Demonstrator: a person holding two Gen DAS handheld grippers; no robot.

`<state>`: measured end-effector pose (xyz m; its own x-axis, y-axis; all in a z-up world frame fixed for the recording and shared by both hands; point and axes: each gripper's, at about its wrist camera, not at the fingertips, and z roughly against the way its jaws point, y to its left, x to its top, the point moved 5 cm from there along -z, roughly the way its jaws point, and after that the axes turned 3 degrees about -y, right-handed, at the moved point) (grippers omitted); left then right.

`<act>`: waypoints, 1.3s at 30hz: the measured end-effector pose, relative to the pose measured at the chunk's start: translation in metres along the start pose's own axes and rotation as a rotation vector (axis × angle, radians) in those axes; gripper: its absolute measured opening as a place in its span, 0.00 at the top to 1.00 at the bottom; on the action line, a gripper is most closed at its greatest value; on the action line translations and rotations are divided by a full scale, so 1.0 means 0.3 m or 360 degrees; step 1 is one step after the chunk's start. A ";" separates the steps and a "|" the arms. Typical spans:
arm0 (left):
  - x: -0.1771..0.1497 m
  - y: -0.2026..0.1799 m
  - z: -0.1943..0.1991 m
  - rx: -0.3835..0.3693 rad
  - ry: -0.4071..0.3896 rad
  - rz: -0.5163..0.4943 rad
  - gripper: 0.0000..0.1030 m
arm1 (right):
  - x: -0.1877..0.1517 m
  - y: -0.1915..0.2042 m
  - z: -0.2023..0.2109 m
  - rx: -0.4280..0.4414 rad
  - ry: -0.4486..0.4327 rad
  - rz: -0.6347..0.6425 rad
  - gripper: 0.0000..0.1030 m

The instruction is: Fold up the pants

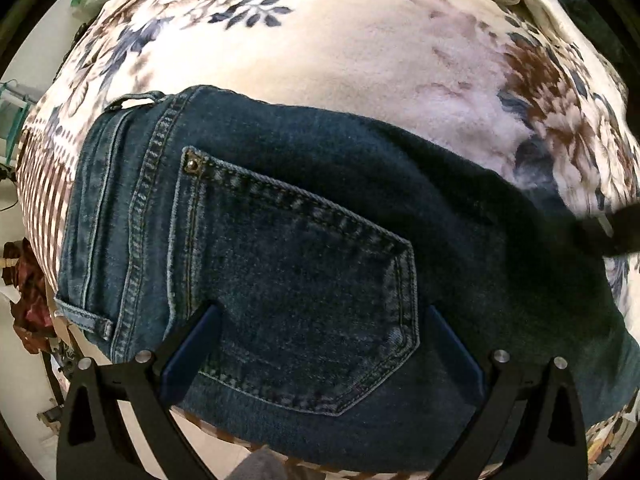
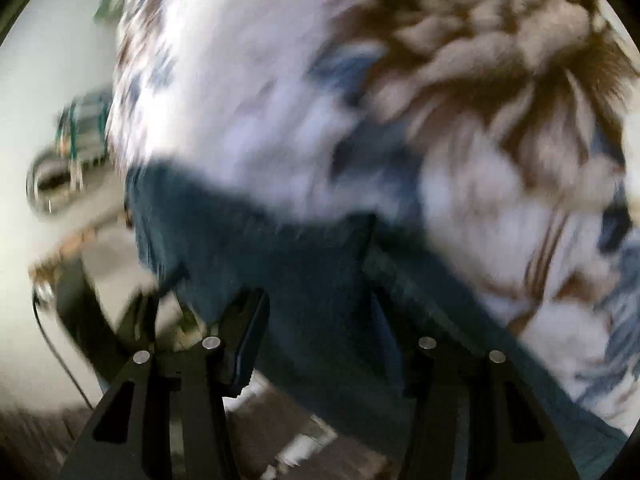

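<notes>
Denim pants (image 1: 304, 240), stitched pentagonal pocket (image 1: 304, 292), on plush floral blanket (image 1: 320, 52)

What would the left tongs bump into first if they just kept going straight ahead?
Most likely the jeans: the open left tongs point right at the back pocket, with nothing visible between. How close they already are is hard to judge.

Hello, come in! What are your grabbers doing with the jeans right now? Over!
Left gripper open over the jeans back pocket. Right gripper open, denim between fingers, view blurred. Jeans flat on floral blanket. Nothing blocking.
</notes>
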<state>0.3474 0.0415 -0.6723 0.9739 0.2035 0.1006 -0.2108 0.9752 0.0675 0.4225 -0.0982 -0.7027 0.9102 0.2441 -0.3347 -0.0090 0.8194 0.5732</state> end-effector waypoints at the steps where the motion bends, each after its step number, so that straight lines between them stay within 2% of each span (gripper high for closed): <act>1: 0.007 0.001 -0.006 -0.0002 0.0002 -0.0004 0.00 | 0.022 -0.016 -0.010 0.0019 -0.0002 -0.0061 0.47; 5: 0.024 0.017 -0.024 -0.0018 0.0006 -0.0020 0.00 | 0.059 -0.049 -0.020 0.0118 0.0003 -0.0229 0.46; 6: 0.007 -0.006 0.002 -0.0018 0.0003 -0.0022 0.00 | 0.060 -0.050 -0.010 0.0140 -0.0020 -0.0250 0.52; 7: 0.003 -0.009 0.007 -0.0019 0.0002 -0.0027 0.00 | 0.057 -0.048 0.003 0.0165 -0.0050 -0.0270 0.66; 9: -0.003 -0.005 0.007 -0.0022 0.0003 -0.0038 0.00 | 0.052 -0.033 0.037 0.0212 -0.0104 -0.0288 0.71; 12: -0.003 0.001 0.007 -0.0033 -0.0002 -0.0032 0.00 | 0.050 -0.031 0.079 0.0291 -0.0143 -0.0311 0.70; 15: 0.001 0.007 0.008 -0.0026 -0.0002 -0.0038 0.00 | 0.057 -0.052 0.049 0.0174 -0.0084 -0.0314 0.71; 16: -0.002 0.003 0.011 -0.0025 -0.0003 -0.0038 0.00 | 0.064 -0.052 0.041 0.0097 -0.0096 -0.0299 0.82; 19: -0.002 0.006 0.015 -0.0033 -0.0013 -0.0054 0.00 | 0.094 -0.029 0.090 -0.0062 -0.0298 -0.0282 0.91; 21: -0.013 -0.005 0.015 -0.0029 -0.0022 -0.0067 0.00 | 0.102 -0.044 0.131 -0.0059 -0.0384 -0.0332 0.91; 22: -0.020 -0.010 0.018 -0.0023 -0.0024 -0.0073 0.00 | 0.105 -0.052 0.144 -0.0055 -0.0391 -0.0335 0.97; 24: -0.029 -0.013 0.031 -0.0017 -0.0038 -0.0079 0.00 | 0.110 -0.078 0.205 -0.0141 -0.0500 -0.0347 0.97; 25: -0.033 -0.014 0.042 -0.0018 -0.0046 -0.0080 0.00 | 0.109 -0.092 0.238 -0.0140 -0.0535 -0.0377 0.97; 27: -0.039 -0.012 0.068 -0.0028 -0.0062 -0.0068 0.00 | 0.094 -0.101 0.322 -0.0059 -0.0600 -0.0407 0.94; 28: -0.042 -0.009 0.083 -0.0036 -0.0070 -0.0055 0.00 | 0.073 -0.089 0.345 -0.0002 -0.0610 -0.0382 0.87; 29: -0.044 -0.007 0.094 -0.0037 -0.0074 -0.0048 0.00 | 0.057 -0.075 0.350 0.0039 -0.0606 -0.0358 0.81; 30: -0.048 -0.005 0.109 -0.0030 -0.0084 -0.0042 0.00 | 0.018 -0.062 0.346 0.0075 -0.0578 -0.0334 0.68; 31: -0.050 -0.004 0.119 -0.0026 -0.0091 -0.0039 0.00 | -0.013 -0.057 0.332 0.0105 -0.0556 -0.0323 0.62; 33: -0.055 -0.004 0.144 -0.0017 -0.0112 -0.0037 0.00 | -0.077 -0.048 0.263 0.0217 -0.0456 -0.0303 0.61; 34: -0.060 -0.009 0.156 -0.0002 -0.0121 -0.0044 0.00 | -0.100 -0.049 0.221 0.0202 -0.0435 -0.0286 0.61; 35: -0.063 -0.012 0.162 0.0007 -0.0125 -0.0050 0.00 | -0.112 -0.080 0.192 0.0103 -0.0458 -0.0275 0.61; 37: -0.075 -0.035 0.180 0.0029 -0.0144 -0.0076 0.00 | -0.117 -0.147 0.183 -0.0101 -0.0603 -0.0314 0.62; 38: -0.080 -0.057 0.193 0.0040 -0.0147 -0.0093 0.00 | -0.129 -0.198 0.224 -0.0107 -0.0726 -0.0387 0.61; 39: -0.089 -0.084 0.206 0.0046 -0.0155 -0.0114 0.00 | -0.154 -0.234 0.271 -0.0072 -0.0814 -0.0443 0.53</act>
<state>0.3214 0.0062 -0.6154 0.9741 0.1227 0.1901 -0.1447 0.9837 0.1065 0.4148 -0.2090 -0.6667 0.9649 -0.2559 -0.0583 0.2519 0.8408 0.4792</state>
